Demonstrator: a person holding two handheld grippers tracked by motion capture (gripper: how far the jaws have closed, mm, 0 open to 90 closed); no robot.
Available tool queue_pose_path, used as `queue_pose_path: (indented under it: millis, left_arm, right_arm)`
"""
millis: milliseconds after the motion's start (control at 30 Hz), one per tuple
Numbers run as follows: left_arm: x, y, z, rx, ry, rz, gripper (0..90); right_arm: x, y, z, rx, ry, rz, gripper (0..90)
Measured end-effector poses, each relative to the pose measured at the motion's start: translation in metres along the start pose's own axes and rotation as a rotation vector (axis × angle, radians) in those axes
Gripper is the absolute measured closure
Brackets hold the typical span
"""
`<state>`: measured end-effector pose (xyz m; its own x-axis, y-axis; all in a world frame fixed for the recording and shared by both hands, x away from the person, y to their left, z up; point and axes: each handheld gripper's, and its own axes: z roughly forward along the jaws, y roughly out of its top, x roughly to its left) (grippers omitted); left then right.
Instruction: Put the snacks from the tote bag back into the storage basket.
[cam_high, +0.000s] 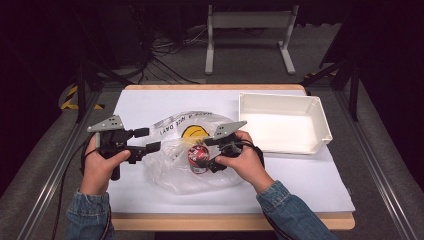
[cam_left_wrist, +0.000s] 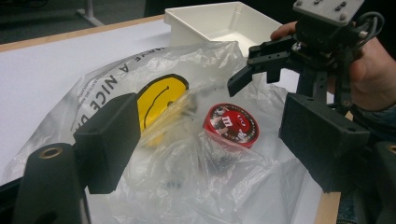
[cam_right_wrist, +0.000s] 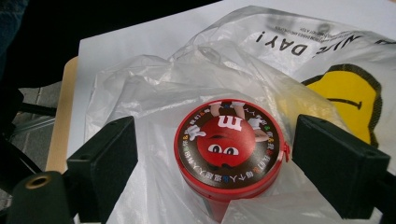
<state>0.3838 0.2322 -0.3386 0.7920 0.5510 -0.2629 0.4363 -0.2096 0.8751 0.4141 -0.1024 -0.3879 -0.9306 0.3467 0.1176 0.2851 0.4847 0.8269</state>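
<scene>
A round red candy tin (cam_high: 198, 158) with a cartoon face on its lid stands upright among the folds of a clear plastic bag (cam_high: 172, 172) printed with a yellow smiley. The lid (cam_right_wrist: 229, 144) is uncovered, and plastic laps over the tin's lower front. My right gripper (cam_right_wrist: 215, 154) is open with a jaw on either side of the tin, neither touching it. In the high view the right gripper (cam_high: 212, 154) is just right of the tin. My left gripper (cam_high: 147, 140) is open at the bag's left edge, pointing toward the tin (cam_left_wrist: 231, 125), with nothing between its jaws.
An empty white tray (cam_high: 320, 115) stands at the back right of the table, beyond the bag. A white sheet (cam_high: 300, 185) covers the tabletop. The wooden front edge (cam_high: 225, 221) lies close to the person's sleeves. A desk frame and cables stand on the floor behind.
</scene>
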Motion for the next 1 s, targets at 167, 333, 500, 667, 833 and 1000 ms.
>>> queue_pose_path:
  millis: [167,333,500,667,833,1000]
  left_arm:
    - [0.000,0.000,0.000,0.003,0.002,0.001,20.8]
    - [0.000,0.000,0.001,0.008,0.003,0.001,20.7]
    - [0.001,-0.001,0.001,0.008,0.005,0.004,20.7]
    - [0.001,-0.001,0.002,0.009,0.003,-0.005,20.7]
    - [0.001,-0.001,0.002,0.015,0.004,-0.003,20.6]
    - [0.001,-0.001,0.003,0.022,0.000,-0.005,20.5]
  right_arm:
    - [-0.004,-0.004,0.011,0.024,0.006,0.016,12.6]
    - [-0.008,-0.007,0.019,0.037,-0.003,0.015,11.4]
    - [-0.010,-0.011,0.026,0.042,-0.014,0.010,9.4]
    - [-0.012,-0.015,0.032,0.059,-0.015,0.018,8.5]
    - [-0.012,-0.018,0.039,0.076,-0.013,0.013,8.5]
    - [-0.011,-0.021,0.043,0.088,-0.018,-0.001,11.5]
